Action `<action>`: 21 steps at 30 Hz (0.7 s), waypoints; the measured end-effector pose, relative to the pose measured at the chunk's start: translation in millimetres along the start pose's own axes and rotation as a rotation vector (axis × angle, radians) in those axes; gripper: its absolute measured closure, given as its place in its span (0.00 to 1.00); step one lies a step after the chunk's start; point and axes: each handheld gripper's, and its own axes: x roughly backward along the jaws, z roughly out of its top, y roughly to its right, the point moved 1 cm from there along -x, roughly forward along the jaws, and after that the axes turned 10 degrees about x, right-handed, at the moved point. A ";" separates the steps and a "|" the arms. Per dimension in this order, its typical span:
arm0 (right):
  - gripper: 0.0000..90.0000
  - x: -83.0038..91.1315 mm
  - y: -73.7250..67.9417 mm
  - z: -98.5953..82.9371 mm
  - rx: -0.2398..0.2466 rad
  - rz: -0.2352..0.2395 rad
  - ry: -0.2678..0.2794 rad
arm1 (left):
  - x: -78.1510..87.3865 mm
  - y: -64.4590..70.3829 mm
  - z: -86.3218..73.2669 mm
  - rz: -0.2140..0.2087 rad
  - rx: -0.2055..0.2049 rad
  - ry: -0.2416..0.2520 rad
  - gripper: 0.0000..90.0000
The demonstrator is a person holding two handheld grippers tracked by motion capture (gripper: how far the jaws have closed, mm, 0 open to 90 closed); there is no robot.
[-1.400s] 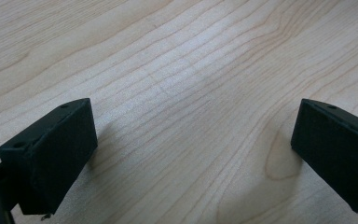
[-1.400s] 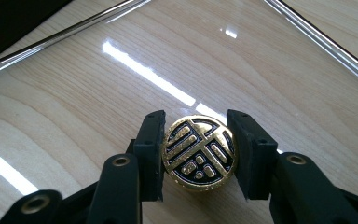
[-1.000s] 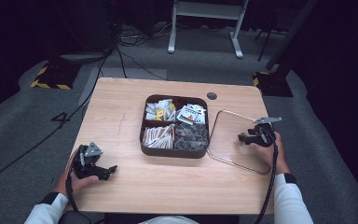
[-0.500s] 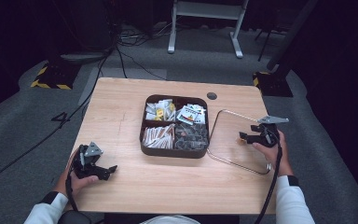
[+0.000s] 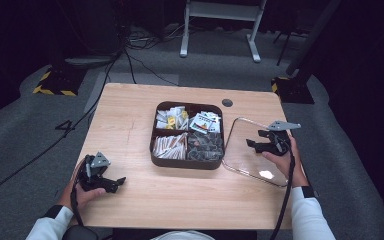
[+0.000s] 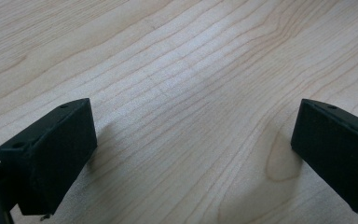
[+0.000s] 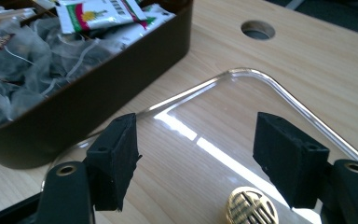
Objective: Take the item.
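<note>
A clear lid with a gold knob lies flat on the wooden table, just at 3 o'clock of the brown compartment box of tea bags. The right gripper hovers over it, jaws wide and holding nothing. At 7 o'clock of the box, the left gripper rests on bare wood, jaws wide apart.

This looks like a lab or studio set up for recording: a lone wooden table stands on grey carpet against dark surroundings, with cables trailing over the floor, hazard-striped stand bases and a white metal frame behind.
</note>
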 end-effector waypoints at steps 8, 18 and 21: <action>0.35 -10.6 -15.5 27.2 0.066 0.029 0.011 | 0.3 0.7 -0.6 0.003 0.005 0.001 0.01; 0.34 -27.7 -36.5 77.3 0.127 0.065 0.053 | 1.3 1.1 -1.8 0.007 0.008 0.002 0.01; 0.34 -37.7 -45.8 89.9 0.132 0.092 0.064 | 1.3 1.0 -1.8 0.004 0.008 0.001 0.01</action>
